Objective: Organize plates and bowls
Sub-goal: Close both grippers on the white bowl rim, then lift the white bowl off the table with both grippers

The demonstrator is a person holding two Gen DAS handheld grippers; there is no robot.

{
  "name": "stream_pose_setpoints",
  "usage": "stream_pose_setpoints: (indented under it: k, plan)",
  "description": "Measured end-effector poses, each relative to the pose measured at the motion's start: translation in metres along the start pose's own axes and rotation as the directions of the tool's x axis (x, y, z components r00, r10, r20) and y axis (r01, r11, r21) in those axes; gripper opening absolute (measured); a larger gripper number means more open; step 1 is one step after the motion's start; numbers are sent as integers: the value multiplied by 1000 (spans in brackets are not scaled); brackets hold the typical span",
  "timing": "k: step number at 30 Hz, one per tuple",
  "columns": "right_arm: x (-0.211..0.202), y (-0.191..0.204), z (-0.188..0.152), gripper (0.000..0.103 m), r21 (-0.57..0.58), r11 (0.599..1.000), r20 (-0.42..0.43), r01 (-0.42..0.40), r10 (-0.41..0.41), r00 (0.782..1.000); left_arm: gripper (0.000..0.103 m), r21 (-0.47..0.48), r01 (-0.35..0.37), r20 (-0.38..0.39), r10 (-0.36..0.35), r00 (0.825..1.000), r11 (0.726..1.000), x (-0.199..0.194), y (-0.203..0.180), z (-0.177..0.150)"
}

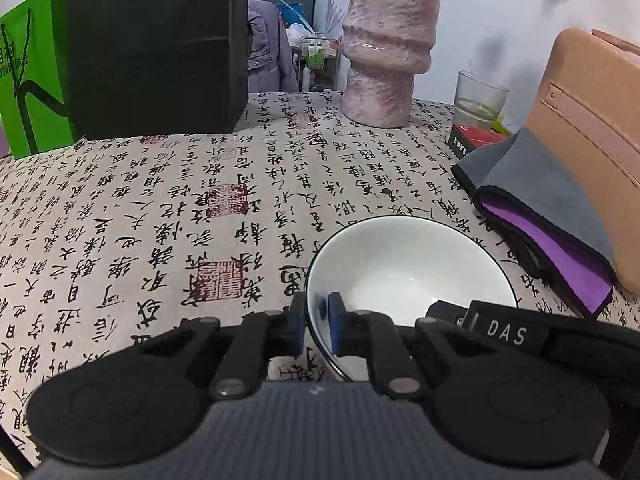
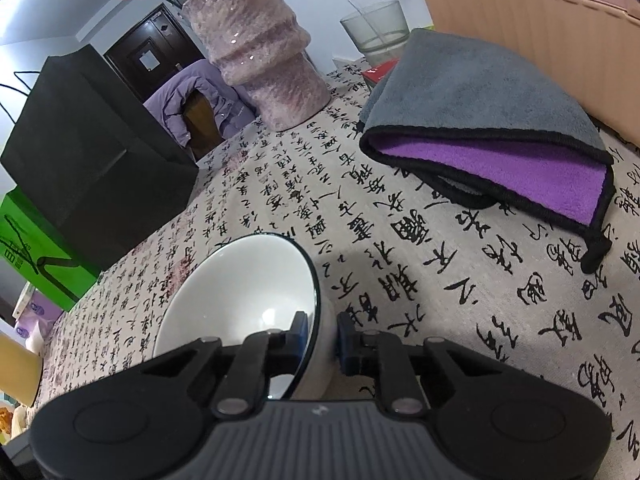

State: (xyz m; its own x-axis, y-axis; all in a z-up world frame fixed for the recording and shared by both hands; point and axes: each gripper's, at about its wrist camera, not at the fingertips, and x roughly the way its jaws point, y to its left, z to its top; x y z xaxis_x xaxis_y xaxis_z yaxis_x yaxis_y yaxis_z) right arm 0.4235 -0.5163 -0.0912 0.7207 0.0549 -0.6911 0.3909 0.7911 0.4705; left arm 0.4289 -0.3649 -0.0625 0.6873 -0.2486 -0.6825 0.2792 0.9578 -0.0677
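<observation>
One white bowl (image 1: 408, 272) with a thin dark rim sits on the calligraphy-print tablecloth (image 1: 160, 220), close in front of both grippers. My left gripper (image 1: 316, 320) is shut on the bowl's left rim, one blue pad inside the bowl and the other outside it. In the right wrist view the same bowl (image 2: 240, 288) lies low and left, and my right gripper (image 2: 322, 338) is shut on its right rim, pads on either side of the wall. A black part labelled DAS (image 1: 506, 334) shows at the bowl's near right edge. No plates are in view.
A pink ceramic vase (image 1: 388, 52) stands at the back, with a black bag (image 1: 160, 48) and a green bag (image 1: 32, 80) at the back left. A folded grey and purple cloth (image 1: 552, 208), a glass (image 1: 480, 100), a red box (image 1: 476, 138) and a pink case (image 1: 592, 120) fill the right side.
</observation>
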Motion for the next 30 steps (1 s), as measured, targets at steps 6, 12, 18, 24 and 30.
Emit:
stream_pose_setpoints:
  k: [6, 12, 18, 24, 30]
  plan:
    - [3, 2, -1, 15, 9, 999, -17, -33, 33, 999, 12, 18, -29, 19, 28, 999, 999, -2, 1, 0]
    - [-5, 5, -1, 15, 5, 999, 11, -54, 54, 999, 12, 18, -24, 49, 23, 999, 1000, -13, 2, 2]
    - [-10, 10, -2, 16, -2, 996, 25, -86, 86, 996, 12, 20, -23, 63, 22, 998, 1000, -24, 7, 5]
    - [-19, 18, -6, 16, -21, 994, 58, -107, 108, 992, 12, 27, -31, 68, 29, 997, 999, -35, 13, 5]
    - [-19, 24, -9, 16, -18, 986, 52, -168, 169, 984, 13, 26, -60, 97, 57, 994, 998, -46, 22, 2]
